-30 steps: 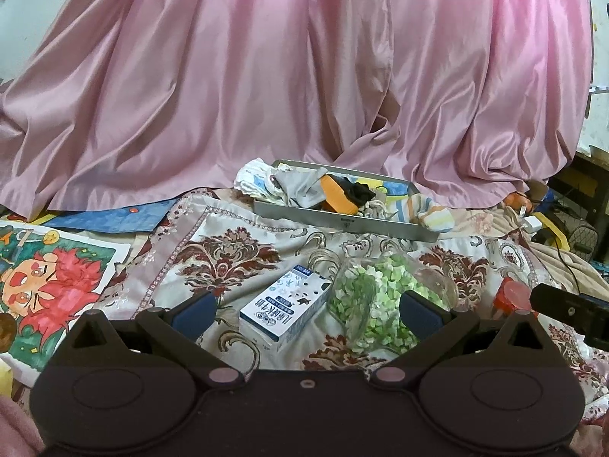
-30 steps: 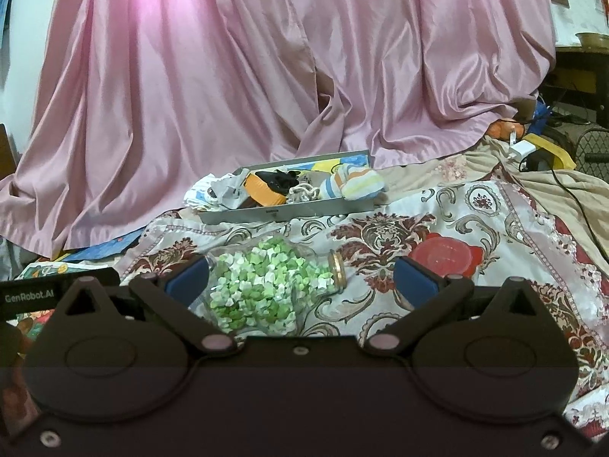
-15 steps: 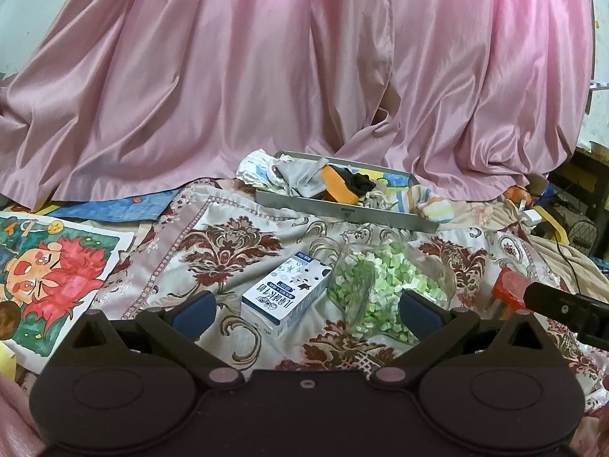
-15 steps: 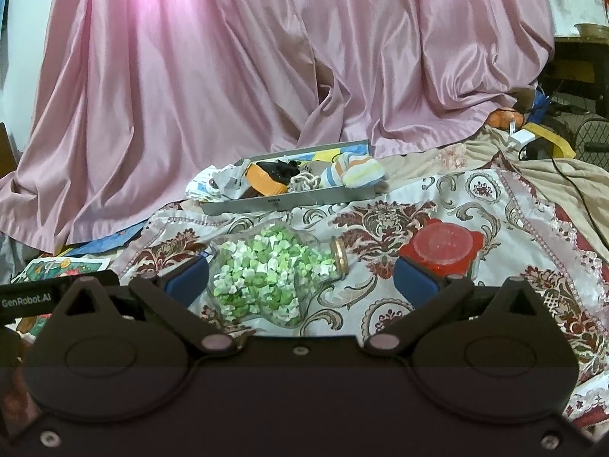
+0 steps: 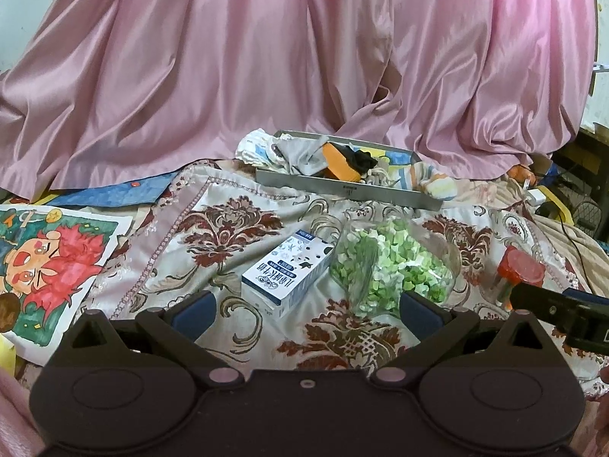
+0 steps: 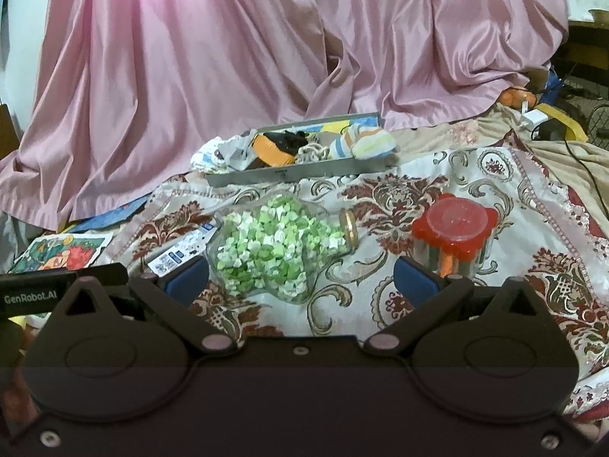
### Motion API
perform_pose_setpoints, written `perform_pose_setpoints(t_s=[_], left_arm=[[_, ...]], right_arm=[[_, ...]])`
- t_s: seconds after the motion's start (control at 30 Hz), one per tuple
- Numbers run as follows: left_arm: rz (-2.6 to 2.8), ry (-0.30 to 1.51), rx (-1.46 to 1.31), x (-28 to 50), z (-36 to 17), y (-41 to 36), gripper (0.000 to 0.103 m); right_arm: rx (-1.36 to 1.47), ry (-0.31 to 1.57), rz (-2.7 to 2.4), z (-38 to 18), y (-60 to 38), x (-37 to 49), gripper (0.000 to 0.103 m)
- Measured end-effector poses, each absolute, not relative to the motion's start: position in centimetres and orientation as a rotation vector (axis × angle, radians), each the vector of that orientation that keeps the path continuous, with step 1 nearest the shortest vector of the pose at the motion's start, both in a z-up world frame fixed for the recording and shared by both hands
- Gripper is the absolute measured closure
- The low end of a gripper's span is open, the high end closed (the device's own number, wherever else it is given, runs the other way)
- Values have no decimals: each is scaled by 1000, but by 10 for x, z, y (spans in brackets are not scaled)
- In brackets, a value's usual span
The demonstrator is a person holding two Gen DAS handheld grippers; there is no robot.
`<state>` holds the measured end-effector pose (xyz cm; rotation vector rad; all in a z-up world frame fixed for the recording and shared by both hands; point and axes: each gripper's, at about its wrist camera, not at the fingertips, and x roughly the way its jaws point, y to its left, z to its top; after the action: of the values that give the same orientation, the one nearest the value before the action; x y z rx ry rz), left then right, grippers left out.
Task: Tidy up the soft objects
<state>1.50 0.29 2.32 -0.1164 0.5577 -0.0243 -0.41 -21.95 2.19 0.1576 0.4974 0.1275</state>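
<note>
A grey metal tray [image 5: 344,189] [image 6: 293,174] lies at the back of the patterned cloth. It holds soft items: a grey cloth [image 5: 300,154], an orange piece [image 5: 337,162] [image 6: 272,152], a black piece [image 5: 361,156] and a striped sock [image 5: 437,184] [image 6: 367,144] over its right end. A white cloth [image 5: 257,148] [image 6: 207,158] hangs off its left end. My left gripper [image 5: 306,310] is open and empty, above the cloth in front of a milk carton [image 5: 289,272]. My right gripper [image 6: 300,278] is open and empty, just in front of a glass jar of green stars [image 6: 279,245].
The star jar [image 5: 392,266] lies on its side beside the milk carton [image 6: 179,255]. A red-lidded container [image 6: 455,230] [image 5: 519,272] stands to the right. A cartoon drawing [image 5: 42,266] lies at the left. A pink curtain [image 5: 266,57] hangs behind. Cables and clutter [image 6: 548,122] sit at the far right.
Both grippers have risen and tilted down a little, so the tray, jar and carton sit lower in view. Both jaws stay open and empty.
</note>
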Motion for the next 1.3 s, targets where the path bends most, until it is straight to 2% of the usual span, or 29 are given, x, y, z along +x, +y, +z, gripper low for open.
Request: perform_pose_setpoints(t_s=[1.3], left_arm=[[-13, 584, -120, 17, 20, 3, 1]], right_arm=[[149, 520, 135, 18, -222, -1, 0]])
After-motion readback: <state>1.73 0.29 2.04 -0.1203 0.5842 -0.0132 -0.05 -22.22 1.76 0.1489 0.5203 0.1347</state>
